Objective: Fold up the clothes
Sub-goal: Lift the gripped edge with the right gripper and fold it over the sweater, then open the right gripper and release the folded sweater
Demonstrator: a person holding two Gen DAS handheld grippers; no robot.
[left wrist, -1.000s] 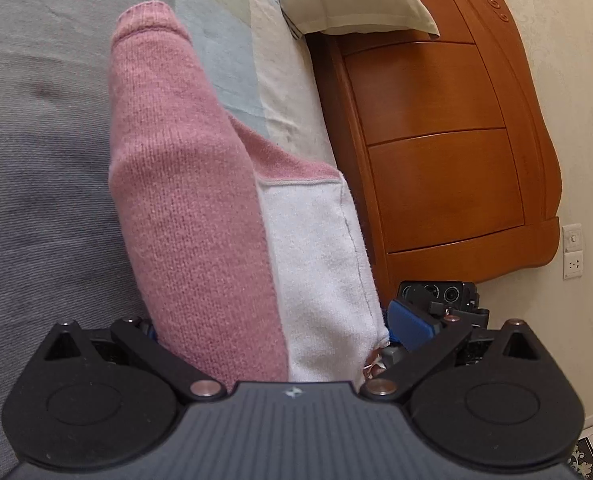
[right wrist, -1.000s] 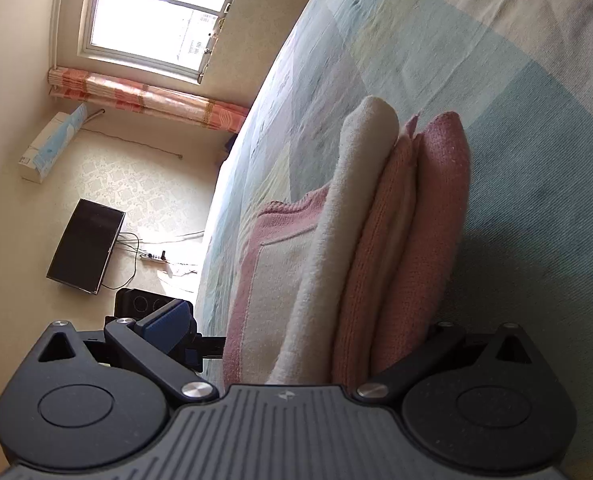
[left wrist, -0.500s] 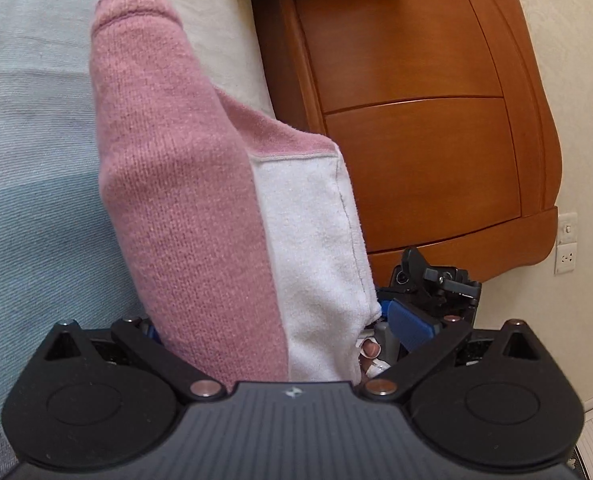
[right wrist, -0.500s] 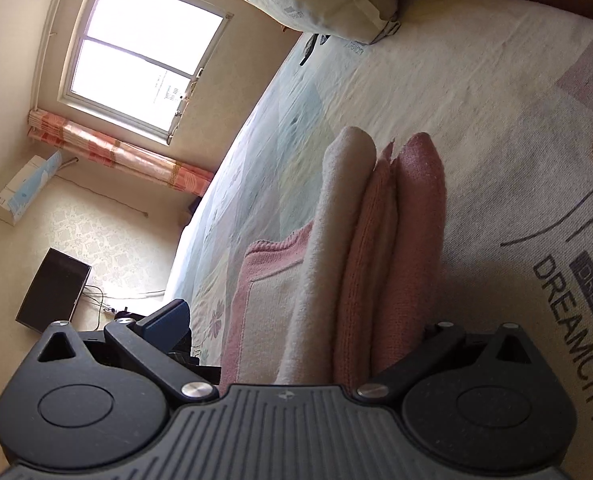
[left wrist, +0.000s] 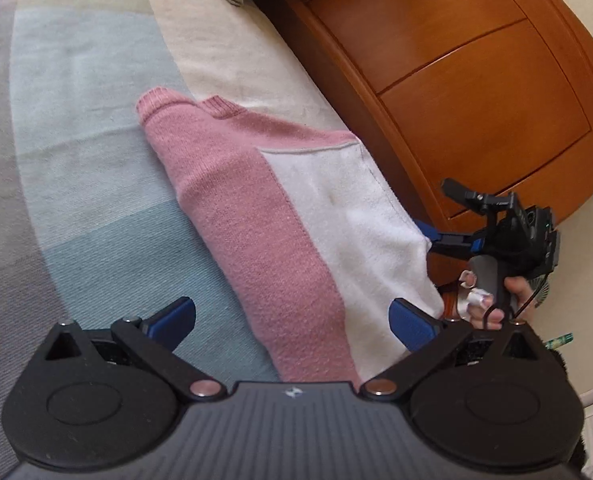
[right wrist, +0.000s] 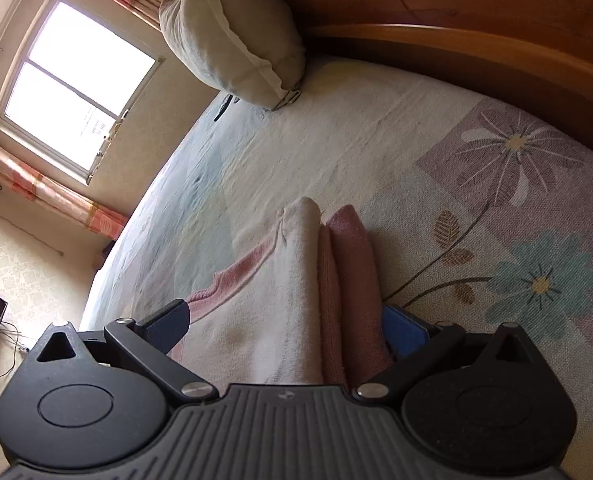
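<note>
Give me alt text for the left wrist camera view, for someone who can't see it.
A folded pink and white sweater lies on a pastel bedspread, with the left gripper open around its near end. To the right, a hand holds the other gripper at the sweater's edge, in front of a wooden headboard.

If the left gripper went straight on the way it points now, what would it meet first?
The folded pink and white sweater. It already lies between the open fingers of the left gripper and stretches ahead along its line on the bed. Whether the fingers touch the cloth is unclear.
</note>
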